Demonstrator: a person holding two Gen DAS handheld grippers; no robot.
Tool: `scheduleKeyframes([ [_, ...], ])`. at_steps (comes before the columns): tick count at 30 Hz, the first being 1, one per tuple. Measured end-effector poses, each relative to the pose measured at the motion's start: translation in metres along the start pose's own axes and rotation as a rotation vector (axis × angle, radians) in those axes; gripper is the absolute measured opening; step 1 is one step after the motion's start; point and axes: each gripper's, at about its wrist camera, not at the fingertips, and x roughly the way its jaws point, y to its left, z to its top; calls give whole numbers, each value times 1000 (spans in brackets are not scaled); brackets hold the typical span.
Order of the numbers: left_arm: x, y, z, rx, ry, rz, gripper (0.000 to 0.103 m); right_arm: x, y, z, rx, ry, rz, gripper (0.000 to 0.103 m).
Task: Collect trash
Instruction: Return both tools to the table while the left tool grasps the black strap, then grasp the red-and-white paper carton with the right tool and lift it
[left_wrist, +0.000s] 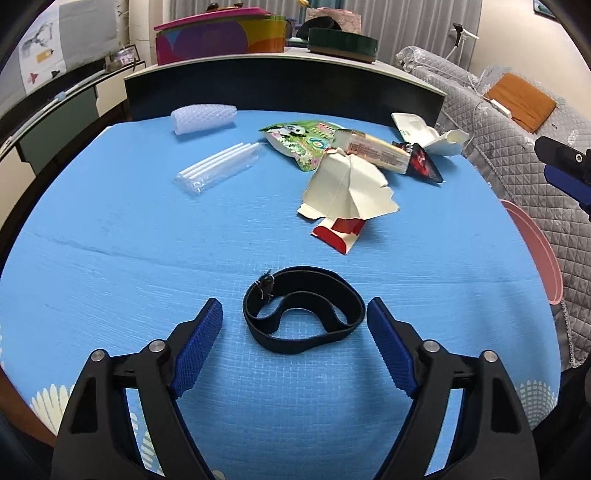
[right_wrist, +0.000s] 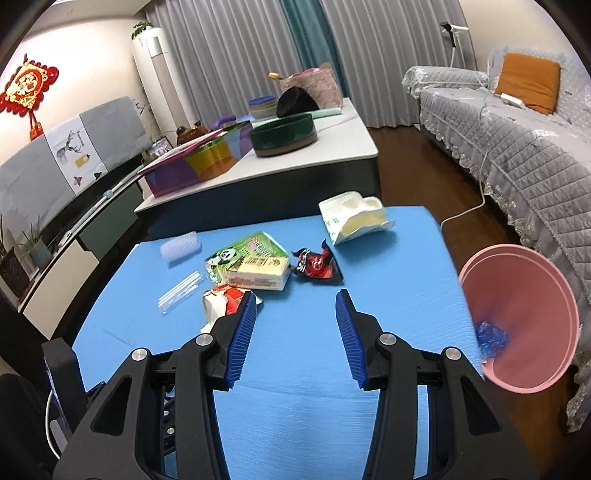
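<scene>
A blue mat (left_wrist: 147, 240) covers the worktop and carries the scattered trash. The left gripper (left_wrist: 295, 308) hangs low over the mat's near edge with its jaws spread wide and nothing pinched; a black elastic band (left_wrist: 303, 308) lies flat on the mat between the two blue pads, close to the right-hand pad but gripped by neither. The right gripper (right_wrist: 295, 301) is also open and empty, held above bare mat near the middle of the worktop. Toward the far edge sit a white foam net sleeve (left_wrist: 203, 117) and a clear packet of white straws (left_wrist: 218, 166). Nearer the far right corner the rest is heaped: a green panda snack bag (left_wrist: 295, 138), a yellow wrapped pack (left_wrist: 373, 149) lying on it, a red and black wrapper (left_wrist: 423, 162), a white moulded tray (left_wrist: 417, 129) at the corner itself, and a torn cream and red carton (left_wrist: 347, 192) closer in. Just off the right edge of the worktop stands a pink bin (right_wrist: 532, 288), its mouth tilted toward the mat; inside it, near the bottom, lies one crumpled blue wrapper (right_wrist: 491, 338), and the rest of the visible inside is bare pink wall.
</scene>
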Motion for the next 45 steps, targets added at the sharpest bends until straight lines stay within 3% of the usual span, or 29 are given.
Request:
scheduleKeyframes([
  [2, 2, 2, 2, -1, 3, 18, 56, 7, 3, -2, -1, 11, 11, 45],
  [8, 4, 20, 9, -61, -15, 62, 28, 31, 17, -8, 6, 49, 63, 44],
  [19, 13, 38, 21, -111, -49, 95, 21, 91, 42, -25, 20, 165, 166, 38],
  [27, 17, 44, 28, -140, -55, 104, 19, 116, 49, -29, 16, 213, 191, 26],
  [33, 19, 44, 30, -141, -58, 106, 19, 118, 56, -29, -11, 217, 214, 14],
  [45, 12, 38, 32, -129, -80, 99, 18, 98, 60, -23, -67, 169, 210, 9],
])
